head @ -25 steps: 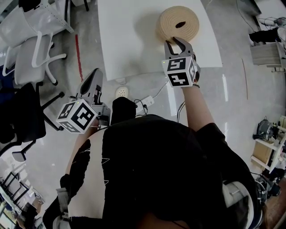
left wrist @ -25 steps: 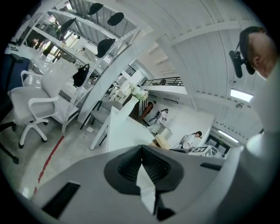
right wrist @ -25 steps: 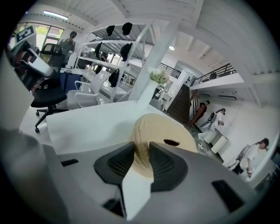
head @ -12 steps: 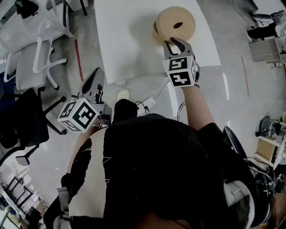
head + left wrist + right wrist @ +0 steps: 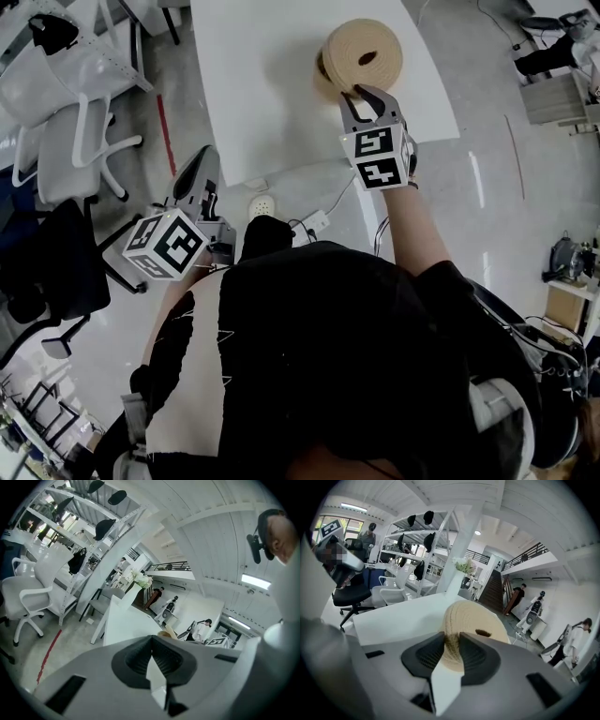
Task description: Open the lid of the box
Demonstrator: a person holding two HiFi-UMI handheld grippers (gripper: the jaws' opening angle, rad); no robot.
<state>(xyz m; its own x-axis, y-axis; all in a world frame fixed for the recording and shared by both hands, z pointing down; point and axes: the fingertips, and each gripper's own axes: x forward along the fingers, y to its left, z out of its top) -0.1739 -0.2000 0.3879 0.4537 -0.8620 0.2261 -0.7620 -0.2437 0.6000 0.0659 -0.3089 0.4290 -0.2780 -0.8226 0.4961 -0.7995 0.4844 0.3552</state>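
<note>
Hardly moved: right gripper point(image 5: 364, 92) stays clamped on near rim of lid point(image 5: 366, 52) | lid extends straight beyond it | left gripper point(image 5: 151, 643) closed, empty, well apart from lid.

The box point(image 5: 352, 45), top centre, is tan with a fine ribbed weave and one dark oval spot. The table point(image 5: 262, 94) under it is white. The left gripper point(image 5: 201, 161) and right gripper point(image 5: 366, 93) are grey with black ridged pads, and each bears a white cube with black square markers. At upper left, the chairs point(image 5: 70, 112) are white and a red stripe point(image 5: 166, 117) marks the pale grey floor point(image 5: 506, 187).
</note>
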